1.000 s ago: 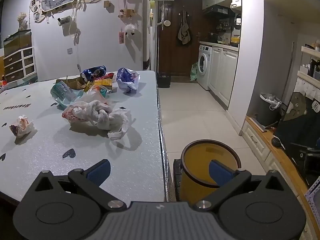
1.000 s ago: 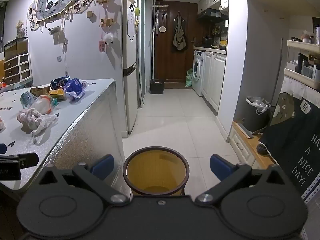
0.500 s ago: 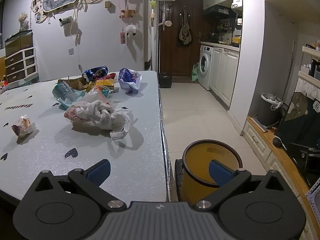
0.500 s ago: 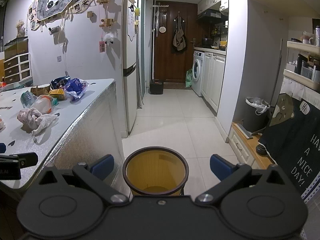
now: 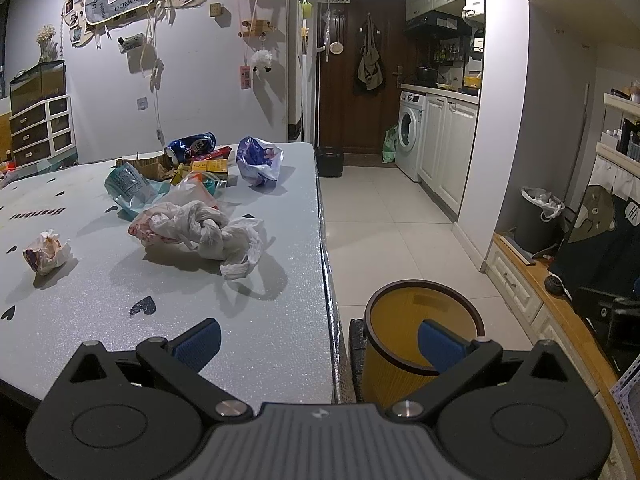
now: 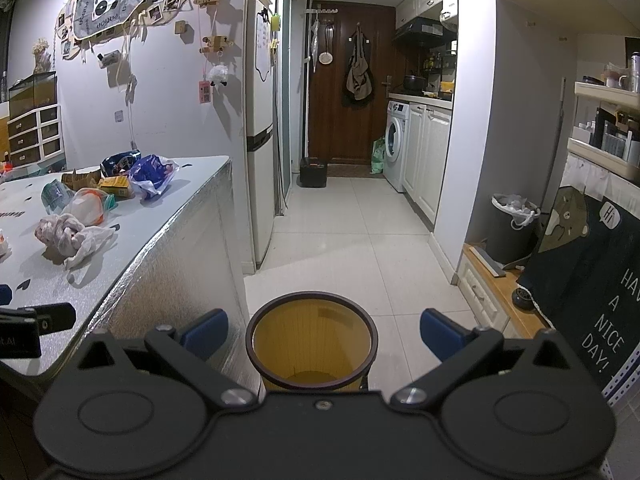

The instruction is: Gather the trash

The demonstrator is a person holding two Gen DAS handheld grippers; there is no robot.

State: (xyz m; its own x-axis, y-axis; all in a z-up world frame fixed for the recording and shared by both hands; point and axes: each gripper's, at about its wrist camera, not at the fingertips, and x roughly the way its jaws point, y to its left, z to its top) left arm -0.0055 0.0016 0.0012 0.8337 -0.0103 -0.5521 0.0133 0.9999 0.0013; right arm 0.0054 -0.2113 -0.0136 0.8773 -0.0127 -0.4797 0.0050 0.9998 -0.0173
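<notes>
Beyond the left gripper (image 5: 316, 338), spread wide and empty, the knotted white plastic bag (image 5: 200, 232) lies far-left, lengthwise left-to-right; the right gripper (image 6: 322, 330), equally agape, hangs over the round yellow bin (image 6: 312, 340).

Both the left gripper (image 5: 318, 342) and right gripper (image 6: 322, 332) point forward, fingers spread wide, holding nothing.

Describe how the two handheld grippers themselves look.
Both match. The left gripper and right gripper each have a matte black body with two round discs, silver pivot screws, angular black linkage arms and blue finger pads. No cables, hands or sleeves show.
</notes>
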